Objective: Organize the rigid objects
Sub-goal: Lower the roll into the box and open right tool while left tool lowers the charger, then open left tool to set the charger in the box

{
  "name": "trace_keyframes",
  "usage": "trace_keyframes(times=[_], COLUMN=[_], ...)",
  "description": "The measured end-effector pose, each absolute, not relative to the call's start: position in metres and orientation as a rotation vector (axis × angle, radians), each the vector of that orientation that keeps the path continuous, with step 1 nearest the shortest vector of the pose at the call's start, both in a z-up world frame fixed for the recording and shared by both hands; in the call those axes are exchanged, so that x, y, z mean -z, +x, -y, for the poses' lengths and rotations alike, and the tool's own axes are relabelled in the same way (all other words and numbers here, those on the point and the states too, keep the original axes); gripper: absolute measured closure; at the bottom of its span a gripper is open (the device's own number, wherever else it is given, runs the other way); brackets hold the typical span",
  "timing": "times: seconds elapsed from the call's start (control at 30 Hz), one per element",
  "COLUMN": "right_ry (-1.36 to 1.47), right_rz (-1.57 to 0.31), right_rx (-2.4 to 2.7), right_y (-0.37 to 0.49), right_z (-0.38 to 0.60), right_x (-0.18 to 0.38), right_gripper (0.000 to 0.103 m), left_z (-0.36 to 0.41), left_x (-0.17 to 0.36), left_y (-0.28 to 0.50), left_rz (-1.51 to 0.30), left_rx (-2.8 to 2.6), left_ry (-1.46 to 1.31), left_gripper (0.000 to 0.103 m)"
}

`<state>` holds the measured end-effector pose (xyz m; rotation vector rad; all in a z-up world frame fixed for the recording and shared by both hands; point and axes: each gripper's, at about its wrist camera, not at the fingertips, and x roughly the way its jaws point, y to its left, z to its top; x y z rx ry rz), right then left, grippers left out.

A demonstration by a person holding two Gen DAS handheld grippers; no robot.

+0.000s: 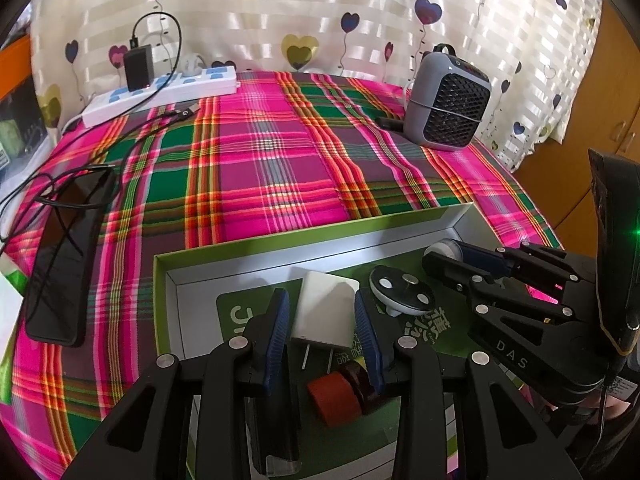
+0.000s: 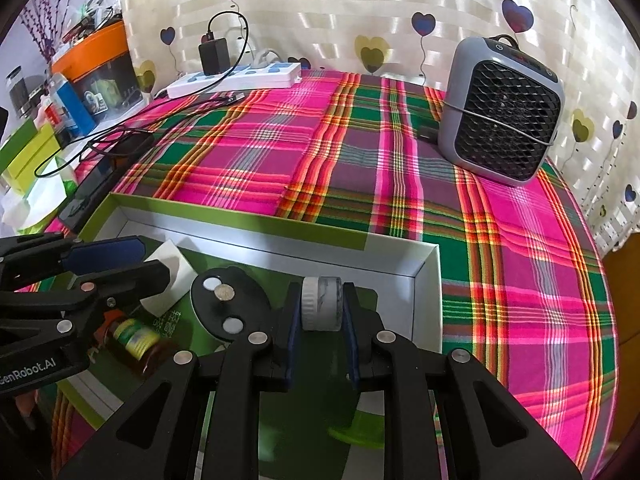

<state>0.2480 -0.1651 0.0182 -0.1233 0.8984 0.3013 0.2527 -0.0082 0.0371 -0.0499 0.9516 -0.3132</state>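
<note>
Left wrist: white charger (image 1: 326,306) between jaws, gaps visible.

Right tool (image 2: 321,312) pinching a white tape roll (image 2: 321,303) inside the green-rimmed box (image 2: 240,218).

**Plaid-covered table and its load**

I see a table draped in pink, green and orange plaid cloth (image 1: 256,168). On it lie an open green-rimmed cardboard box (image 1: 304,236), a grey mesh-fronted fan heater (image 1: 448,104), a white power strip (image 1: 160,94), a black phone (image 1: 66,256) and loose black cables (image 1: 132,140).
</note>
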Motion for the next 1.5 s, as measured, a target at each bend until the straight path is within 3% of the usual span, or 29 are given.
trace_keyframes(times=[0.13, 0.5, 1.5], right_ry=[-0.121, -0.122, -0.106], right_rz=[-0.892, -0.869, -0.851], right_rx=[-0.302, -0.302, -0.282], right_y=[0.247, 0.239, 0.224], right_z=[0.165, 0.162, 0.165], right_x=[-0.020, -0.026, -0.031], right_gripper=[0.082, 0.067, 0.066], left_z=[0.008, 0.007, 0.012], left_x=[-0.037, -0.040, -0.052], left_y=[0.253, 0.244, 0.220], left_rz=[-0.952, -0.938, -0.875], left_rx=[0.313, 0.305, 0.279], left_ry=[-0.051, -0.036, 0.017], left_gripper=[0.070, 0.070, 0.070])
